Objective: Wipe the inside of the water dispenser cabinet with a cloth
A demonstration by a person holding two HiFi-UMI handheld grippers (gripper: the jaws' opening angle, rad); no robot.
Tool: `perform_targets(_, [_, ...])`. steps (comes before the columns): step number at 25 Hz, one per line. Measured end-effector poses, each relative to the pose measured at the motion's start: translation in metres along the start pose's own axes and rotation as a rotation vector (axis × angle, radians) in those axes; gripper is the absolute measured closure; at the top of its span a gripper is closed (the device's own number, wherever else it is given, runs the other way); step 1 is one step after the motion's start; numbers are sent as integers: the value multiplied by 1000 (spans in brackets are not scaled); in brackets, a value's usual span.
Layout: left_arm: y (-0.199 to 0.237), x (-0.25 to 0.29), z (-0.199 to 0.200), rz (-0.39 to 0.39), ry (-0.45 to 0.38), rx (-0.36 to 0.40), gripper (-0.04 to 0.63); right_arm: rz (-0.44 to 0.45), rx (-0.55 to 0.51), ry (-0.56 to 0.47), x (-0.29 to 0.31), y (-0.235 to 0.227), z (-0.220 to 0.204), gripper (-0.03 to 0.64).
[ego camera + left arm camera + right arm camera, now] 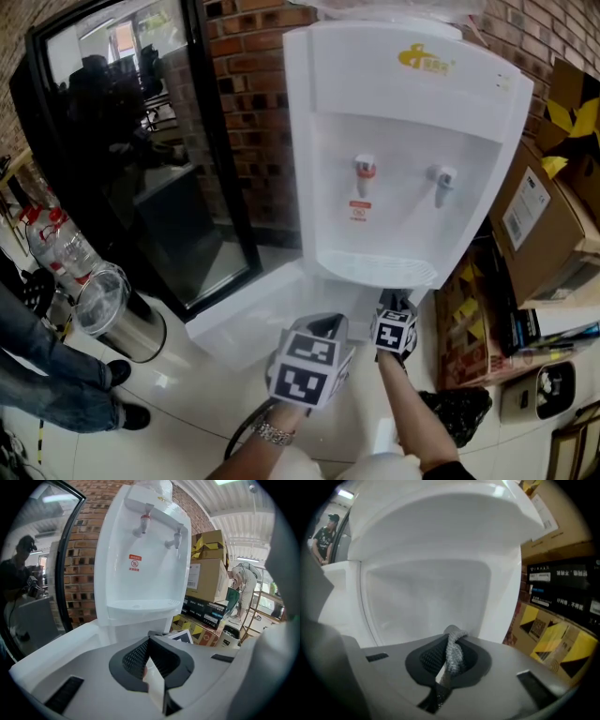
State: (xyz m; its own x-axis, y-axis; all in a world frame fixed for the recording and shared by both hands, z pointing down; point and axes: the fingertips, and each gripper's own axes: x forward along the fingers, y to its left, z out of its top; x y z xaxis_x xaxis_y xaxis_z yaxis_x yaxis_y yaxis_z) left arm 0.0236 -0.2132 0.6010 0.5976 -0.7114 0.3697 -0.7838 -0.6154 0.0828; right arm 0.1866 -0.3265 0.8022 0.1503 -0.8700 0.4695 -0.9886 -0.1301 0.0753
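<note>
- Where the white water dispenser opens at its base, a grey knitted cloth hangs pinched in the right gripper, facing the pale cabinet.
- Left gripper: jaws together, empty.
- From the head view, the grippers hide the cloth.

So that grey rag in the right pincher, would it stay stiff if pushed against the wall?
Probably floppy: the cloth bunches into a rope in the shut jaws of the right gripper, its top curling over. Its knobbly weave would likely drag rather than slide on the smooth white cabinet wall. It seems light, held by one pinch.
</note>
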Motion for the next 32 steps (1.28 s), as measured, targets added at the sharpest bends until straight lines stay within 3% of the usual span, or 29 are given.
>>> perform_targets(5, [1,0,-1,-2,-2,-2,592,24,11,125,16,3,-49,608])
perform_targets(8, [4,0,-1,0,-3,-5,594,64,26,129,19,13,-53,607])
perform_targets(11, [7,1,-2,3,-3,-9,594,196,40,84,24,45,-41,607])
perform_targets(15, [10,4,-5,8,6,-7,594,391,15,113,37,104,-44,609])
perform_targets(20, [18,4,-11,26,28,-4,594,487,27,147,57,147,-49,608])
perform_targets(24, [20,1,-13,33,36,-1,594,436,13,219,79,136,-77,608])
perform_targets(32, [16,7,-8,24,25,0,594,87,66,176,75,33,-64,607])
